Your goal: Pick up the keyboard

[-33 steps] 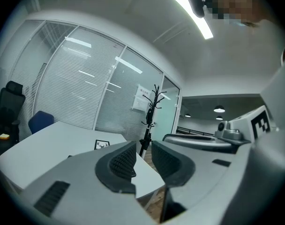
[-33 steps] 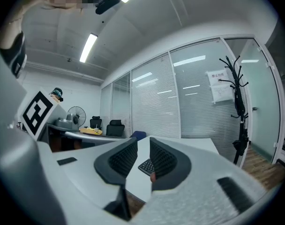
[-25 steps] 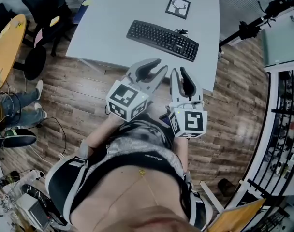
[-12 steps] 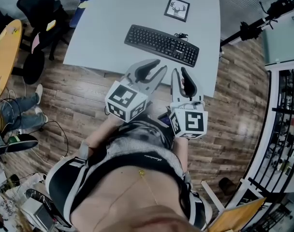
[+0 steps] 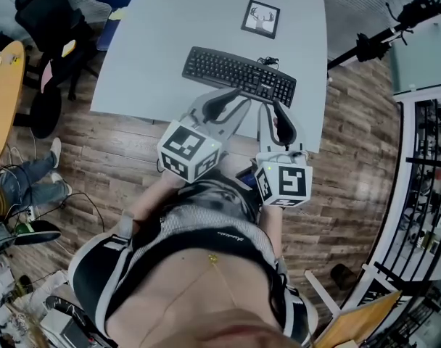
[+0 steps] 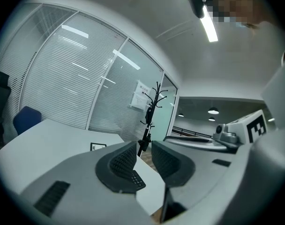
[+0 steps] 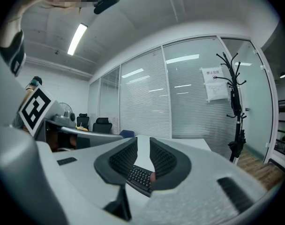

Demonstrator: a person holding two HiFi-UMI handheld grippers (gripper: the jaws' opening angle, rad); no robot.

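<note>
Nearer the flat black keyboard (image 5: 238,75): left gripper (image 6: 144,148) and right gripper (image 7: 143,145), ribbed jaws together, empty.

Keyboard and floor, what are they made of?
The keyboard looks like black matte plastic: it has dull rows of moulded keys with no shine. The floor looks like brown wood planks, with streaky grain and seams between the boards, though it could be laminate printed to look like wood.
</note>
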